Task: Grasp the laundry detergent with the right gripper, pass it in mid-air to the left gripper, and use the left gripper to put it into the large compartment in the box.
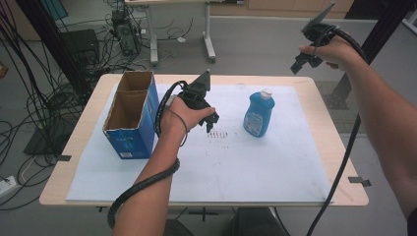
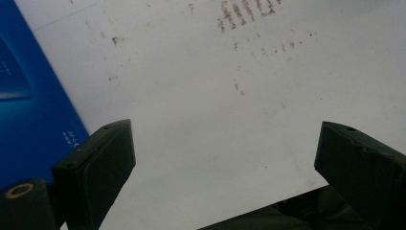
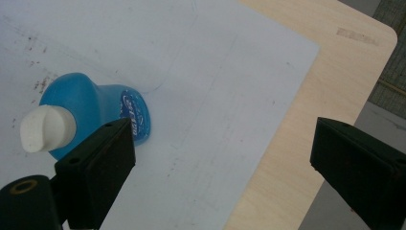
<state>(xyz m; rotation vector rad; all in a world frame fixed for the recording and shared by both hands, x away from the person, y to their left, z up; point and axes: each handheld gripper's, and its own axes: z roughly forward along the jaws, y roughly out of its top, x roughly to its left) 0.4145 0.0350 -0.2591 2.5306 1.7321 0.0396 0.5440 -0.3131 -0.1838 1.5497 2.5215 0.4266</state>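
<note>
Right gripper view first: my right gripper [image 3: 222, 158] has its jaws spread wide with nothing between them, looking down past the blue bottle [image 3: 91, 112], which sits at the left of that frame with its white cap [image 3: 45, 128] nearest the lens, standing on the white sheet [image 3: 206, 76] beside the bare wooden table [image 3: 306, 96] edge. In the high view that same gripper [image 1: 311, 53] hangs up in the upper right of the frame, well apart from the bottle [image 1: 259, 114], which stands upright right of centre. My left gripper [image 1: 210, 119] sits mid-frame just over the sheet, between the bottle and the open blue cardboard box [image 1: 132, 114] at the left; its own view shows the jaws [image 2: 222, 158] just as wide and empty, with scuffed white sheet under them and the box wall at the left edge. I judge this to be the approach stage, before any grasp: the bottle is untouched. The next move, I'd say, calls for lowering one gripper to the bottle's body or neck, squaring the jaws either side, and closing firmly enough that the smooth plastic doesn't slip or tip.
</note>
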